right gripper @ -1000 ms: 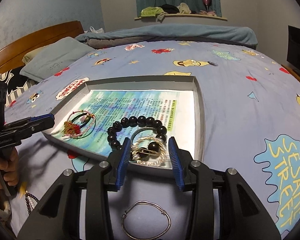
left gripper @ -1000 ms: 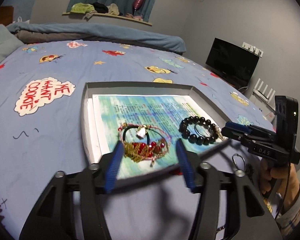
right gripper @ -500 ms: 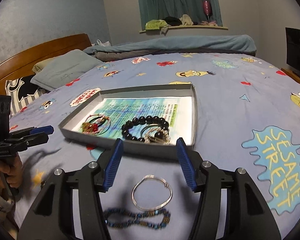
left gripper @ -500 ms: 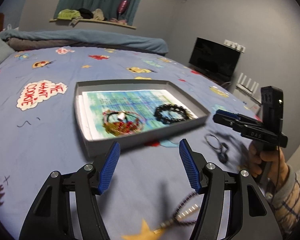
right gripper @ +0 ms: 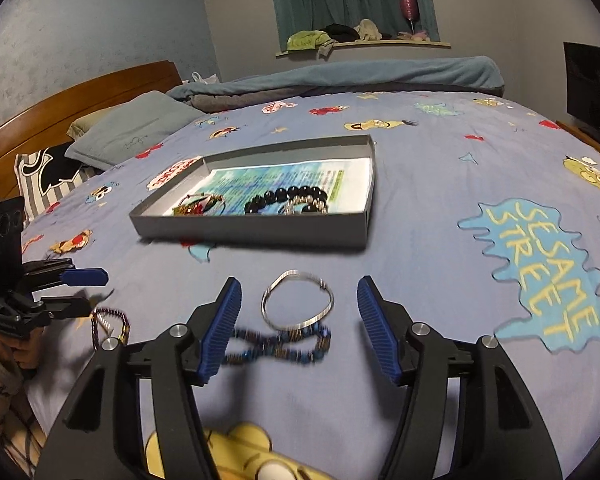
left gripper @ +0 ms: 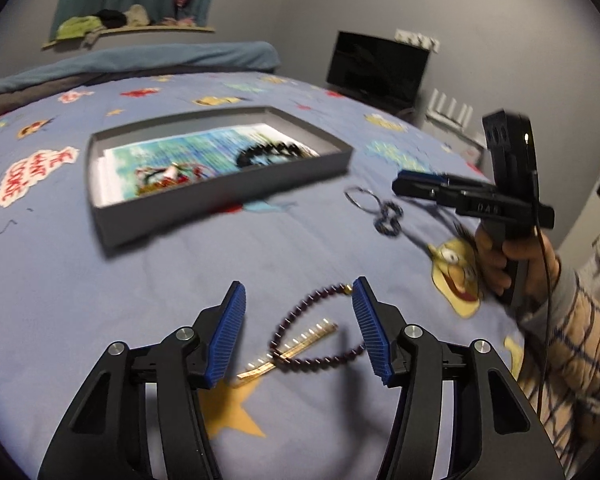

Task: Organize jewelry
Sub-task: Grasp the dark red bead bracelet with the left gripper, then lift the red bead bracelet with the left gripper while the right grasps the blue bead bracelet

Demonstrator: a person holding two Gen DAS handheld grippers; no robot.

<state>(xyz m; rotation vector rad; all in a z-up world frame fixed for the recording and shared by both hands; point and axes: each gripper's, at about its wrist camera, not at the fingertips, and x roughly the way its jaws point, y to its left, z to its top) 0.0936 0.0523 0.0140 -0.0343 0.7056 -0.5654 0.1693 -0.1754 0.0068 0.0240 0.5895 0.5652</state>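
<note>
A grey tray (left gripper: 220, 208) (right gripper: 252, 226) lies on the blue bedspread and holds a red-gold bracelet (left gripper: 164, 176) (right gripper: 198, 204) and a black bead bracelet (left gripper: 268, 152) (right gripper: 288, 198). My left gripper (left gripper: 298, 296) is open above a dark purple bead necklace (left gripper: 300, 332) (right gripper: 108, 322) with a gold clasp strip, on the bed. My right gripper (right gripper: 298, 292) is open and empty over a silver bangle (right gripper: 298, 304) (left gripper: 360, 198) and a blue bead bracelet (right gripper: 280, 344) (left gripper: 388, 220). Each gripper shows in the other's view, the right (left gripper: 404, 182) and the left (right gripper: 88, 288).
The tray is lined with a printed blue-green sheet (right gripper: 292, 178). Pillows (right gripper: 132, 128) and a wooden headboard (right gripper: 60, 96) are at the left, a folded blanket (right gripper: 340, 76) at the far edge, a dark TV (left gripper: 376, 68) by the wall.
Both grippers have pulled back from the tray toward the near side of the bed. The left one now hangs over the purple necklace, the right one over the bangle and blue bracelet.
</note>
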